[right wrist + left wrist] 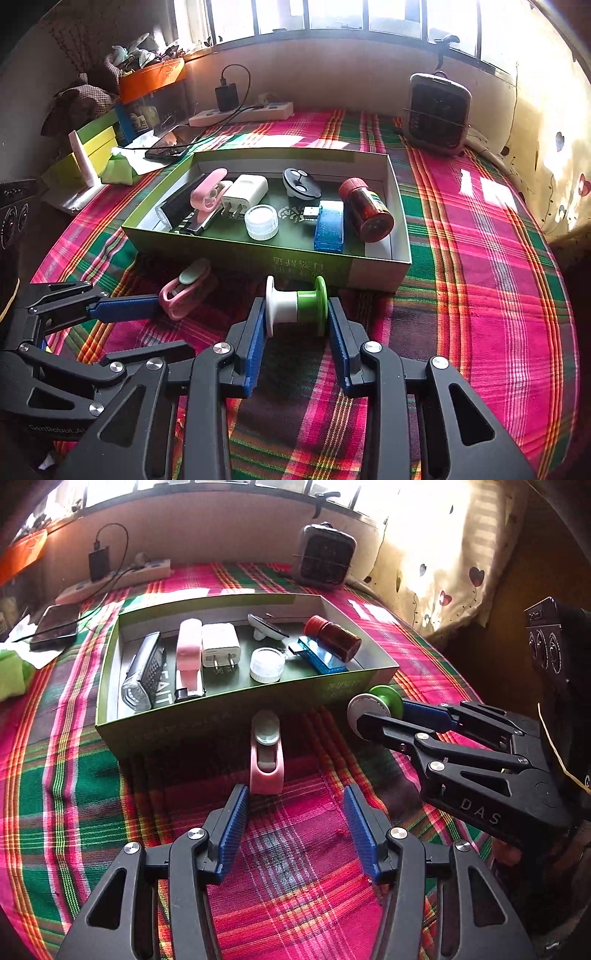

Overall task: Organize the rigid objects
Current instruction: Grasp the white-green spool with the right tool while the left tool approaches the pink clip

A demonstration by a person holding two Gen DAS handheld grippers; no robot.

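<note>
Jaws on the right gripper [296,320] are clamped on a white-and-green spool [296,304], one blue pad on the white flange, the other on the green one, so the spool lies sideways across the gap. From the left wrist view that right gripper [380,710] reaches in low from the right side, fingers angled toward the front right corner of the green box [236,716], spool [375,705] held just off the box's front wall and above the plaid cloth [295,867].

Left gripper [293,819] sits low and level over the cloth, jaws spread wide with nothing between them, pointing straight at a pink clip [266,755] that lies on the cloth just ahead of the fingertips and just in front of the box wall. In the right wrist view, one blue finger of the left gripper [125,308] comes in from the left edge with its tip right next to that pink clip [184,291]; whether it touches, hard to tell.

Inside the box: a second pink clip [188,648], a white charger plug [221,644], a clear round lid [266,664], a blue USB stick [321,655] and a red-capped brown bottle [332,635] lying on its side against the right wall.
</note>
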